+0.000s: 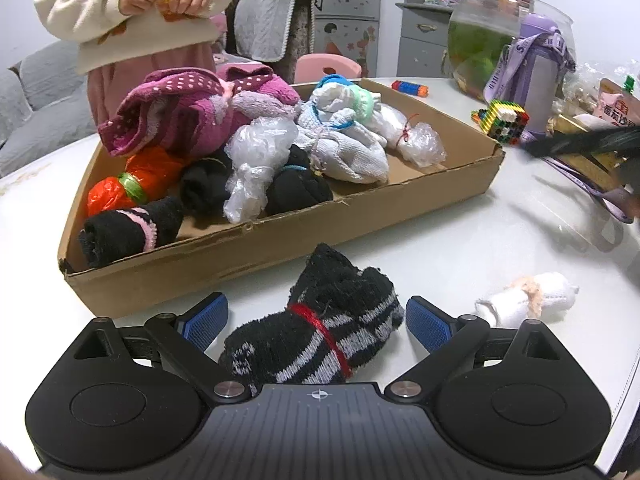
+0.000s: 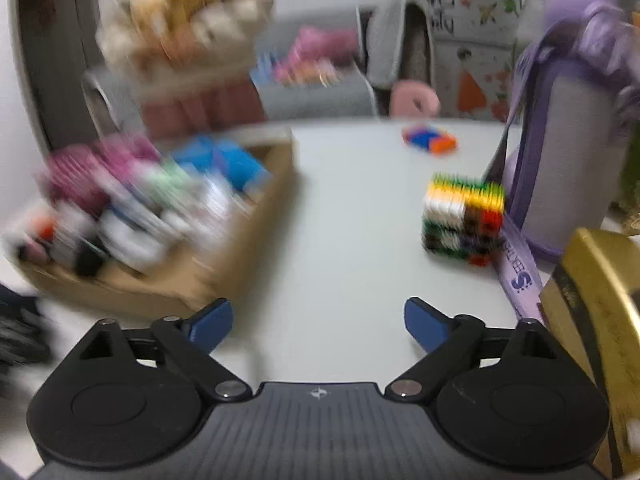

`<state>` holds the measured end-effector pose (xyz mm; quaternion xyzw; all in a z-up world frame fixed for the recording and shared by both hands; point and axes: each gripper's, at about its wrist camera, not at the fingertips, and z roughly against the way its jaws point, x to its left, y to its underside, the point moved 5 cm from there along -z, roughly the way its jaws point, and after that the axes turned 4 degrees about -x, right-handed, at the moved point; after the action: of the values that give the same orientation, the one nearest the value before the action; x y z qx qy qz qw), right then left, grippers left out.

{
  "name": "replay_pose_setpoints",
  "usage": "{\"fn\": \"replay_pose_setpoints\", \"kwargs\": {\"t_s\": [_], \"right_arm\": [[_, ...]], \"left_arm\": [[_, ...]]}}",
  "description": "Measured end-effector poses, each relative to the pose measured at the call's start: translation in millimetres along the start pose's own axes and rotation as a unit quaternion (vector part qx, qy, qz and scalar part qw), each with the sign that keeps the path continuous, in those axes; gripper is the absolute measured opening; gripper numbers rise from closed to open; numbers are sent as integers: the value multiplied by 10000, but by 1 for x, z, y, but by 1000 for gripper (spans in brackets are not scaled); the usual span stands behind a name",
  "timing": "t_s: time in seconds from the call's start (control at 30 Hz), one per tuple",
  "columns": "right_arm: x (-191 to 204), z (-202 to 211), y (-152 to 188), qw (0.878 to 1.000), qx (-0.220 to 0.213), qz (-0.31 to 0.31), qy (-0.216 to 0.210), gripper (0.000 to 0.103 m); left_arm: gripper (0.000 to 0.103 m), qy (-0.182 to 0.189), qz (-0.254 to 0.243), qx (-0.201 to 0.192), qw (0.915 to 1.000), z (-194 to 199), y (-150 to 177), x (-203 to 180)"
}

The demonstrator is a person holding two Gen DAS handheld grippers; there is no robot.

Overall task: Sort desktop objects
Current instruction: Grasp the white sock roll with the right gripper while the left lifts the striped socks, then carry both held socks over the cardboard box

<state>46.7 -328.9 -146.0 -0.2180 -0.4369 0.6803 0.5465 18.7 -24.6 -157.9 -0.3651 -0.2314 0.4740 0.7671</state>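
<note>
- The left gripper (image 1: 316,322) is spread wide, and a black sock bundle (image 1: 316,340) tied with red thread lies on the white table (image 1: 460,232) between its blue fingers (image 1: 426,322), touching neither.
- Just beyond the bundle sits a cardboard box (image 1: 280,240) piled with rolled socks and bagged bundles.
- A small white sock roll (image 1: 528,298) lies to the right of the fingers.
- The right gripper (image 2: 318,322) is open over bare table, holding nothing; a colourful block cube (image 2: 462,218) stands ahead to its right, beside a purple bottle (image 2: 568,152).

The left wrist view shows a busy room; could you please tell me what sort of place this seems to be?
Most likely a family living or dining room: a child stands at the white table, a grey sofa sits behind, and a fish bowl stands nearby.
</note>
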Motion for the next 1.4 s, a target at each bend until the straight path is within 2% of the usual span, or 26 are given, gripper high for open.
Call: {"fn": "replay_pose_setpoints", "kwargs": {"t_s": [0.03,0.07,0.1,0.17,0.23,0.3,0.37,0.47,0.53,0.6,0.67,0.7,0.73,0.77,0.8,0.87,0.93,1.1,1.4], "right_arm": [[13,17,-3,9995,-115,64,-295,103],[25,30,-3,9979,-140,283,-559,102],[43,43,1,9928,-56,759,-920,102],[72,61,16,9765,23,1637,-1398,102],[94,71,30,9601,95,2229,-1687,102],[105,67,38,9523,249,2397,-1873,102],[106,54,42,9510,496,2297,-2012,101],[116,35,54,9456,833,2365,-2074,85],[122,26,60,9427,942,2423,-2093,63],[125,23,67,9410,1062,2391,-2149,55],[125,28,69,9422,976,2367,-2162,51],[125,27,68,9427,981,2318,-2192,44],[125,27,67,9438,983,2269,-2193,29],[124,26,66,9452,984,2258,-2142,23],[123,27,66,9465,1003,2232,-2104,21],[121,30,65,9470,1049,2182,-2111,21],[120,32,64,9494,1041,2216,-1967,21],[112,44,51,9591,857,1810,-2002,21],[94,79,12,9712,408,1381,-1901,21]], "left_arm": [[97,11,-9,14,10000,0,0,0],[97,16,-16,27,10000,0,0,-1],[97,15,-19,35,10000,0,-1,-1],[97,-1,-7,31,10000,0,-1,-1],[97,-16,0,24,10000,1,0,-3],[97,-13,-14,36,10000,1,0,-4],[97,-21,-22,56,10000,0,-1,-4],[97,-14,-14,67,10000,-1,-1,-4],[97,-1,-6,60,10000,-1,-2,-3],[97,1,-12,49,10000,-1,-2,-4],[96,10,-14,47,10000,-2,-2,-5],[95,23,-20,45,10000,-1,-2,-5],[89,53,-38,42,10000,0,-2,-6],[79,71,-49,32,10000,1,-3,-7],[73,109,-47,29,9999,3,-4,-8],[62,154,-83,102,9998,6,-6,-11],[59,210,-147,155,9996,9,-5,-16],[59,7,-171,181,9997,24,-7,-21],[59,-616,-36,40,9981,61,-36,-13]]}}
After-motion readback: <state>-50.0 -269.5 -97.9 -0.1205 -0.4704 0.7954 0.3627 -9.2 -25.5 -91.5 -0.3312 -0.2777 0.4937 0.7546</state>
